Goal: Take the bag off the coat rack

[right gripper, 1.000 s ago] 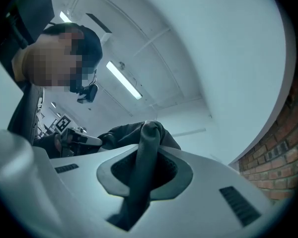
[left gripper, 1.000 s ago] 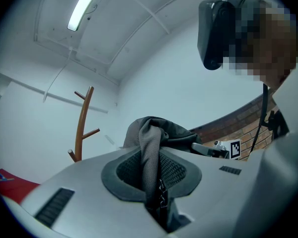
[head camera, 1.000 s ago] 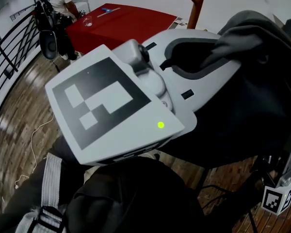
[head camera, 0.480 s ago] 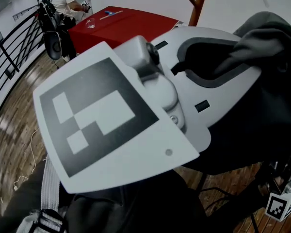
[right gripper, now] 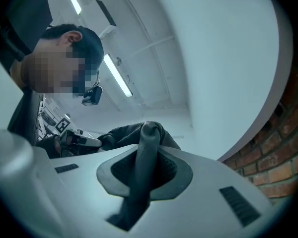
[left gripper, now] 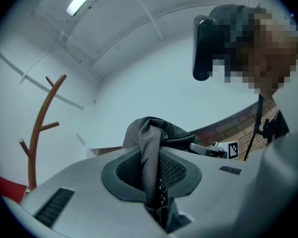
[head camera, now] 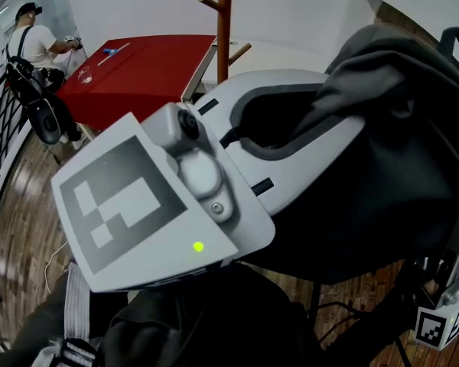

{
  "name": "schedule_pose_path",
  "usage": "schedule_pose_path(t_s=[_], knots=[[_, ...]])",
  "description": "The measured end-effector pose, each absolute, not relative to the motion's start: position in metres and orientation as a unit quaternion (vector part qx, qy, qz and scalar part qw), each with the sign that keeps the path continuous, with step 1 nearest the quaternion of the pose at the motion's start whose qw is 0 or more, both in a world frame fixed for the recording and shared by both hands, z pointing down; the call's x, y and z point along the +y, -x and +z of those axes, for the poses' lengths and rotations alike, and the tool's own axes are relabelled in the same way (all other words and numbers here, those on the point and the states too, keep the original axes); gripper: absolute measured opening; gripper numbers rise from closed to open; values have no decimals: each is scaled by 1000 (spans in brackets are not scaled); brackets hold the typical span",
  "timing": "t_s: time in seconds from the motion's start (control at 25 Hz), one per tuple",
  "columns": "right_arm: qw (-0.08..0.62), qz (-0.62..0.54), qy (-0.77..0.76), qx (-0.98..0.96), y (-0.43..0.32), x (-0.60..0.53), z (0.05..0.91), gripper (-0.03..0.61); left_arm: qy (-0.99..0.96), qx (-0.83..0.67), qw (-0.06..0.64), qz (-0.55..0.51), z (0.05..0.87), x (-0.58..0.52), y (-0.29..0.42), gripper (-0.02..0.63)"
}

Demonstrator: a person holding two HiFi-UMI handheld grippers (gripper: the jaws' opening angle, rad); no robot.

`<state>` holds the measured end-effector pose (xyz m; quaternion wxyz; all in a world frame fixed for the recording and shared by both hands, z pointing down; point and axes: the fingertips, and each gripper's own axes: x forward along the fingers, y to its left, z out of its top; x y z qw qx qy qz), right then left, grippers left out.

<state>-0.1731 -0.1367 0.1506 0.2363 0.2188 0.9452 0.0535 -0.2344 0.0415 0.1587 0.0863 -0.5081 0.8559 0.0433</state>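
Left tool [head camera: 321, 121]: jaws closed on a woven strap [left gripper: 148, 152] of the grey bag [head camera: 402, 151].

Right tool [right gripper: 141, 175]: jaws closed on a rounder strap [right gripper: 145, 148] of the same bag.

The bag's bulk lies to the right of the left tool, between the two tools. Each strap runs up out of its jaws.

The coat rack [head camera: 225, 29] stands beyond the left tool, well apart from the bag. The left hand is nearer to it.

Judgement: the bag is off the rack.

Head view gives only the right tool's marker cube [head camera: 436, 326], low right. The right gripper view shows its grip. Left gripper view shows the rack's pegs [left gripper: 49, 127] bare.
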Motion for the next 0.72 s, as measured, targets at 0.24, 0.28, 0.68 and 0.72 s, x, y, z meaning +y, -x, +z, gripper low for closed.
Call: schedule_pose_path(t_s=[0.24, 0.28, 0.68, 0.72], knots=[[233, 43, -224, 945, 171, -132, 143, 37, 516, 850, 92, 52, 159, 42, 233, 67], [227, 28, -231, 946, 176, -131, 145, 37, 513, 852, 89, 52, 159, 42, 234, 67], [196, 21, -177, 964, 173, -173, 178, 37, 532, 844, 58, 35, 181, 7, 257, 66], [193, 25, -166, 967, 172, -178, 182, 37, 540, 839, 57, 37, 186, 0, 261, 66]])
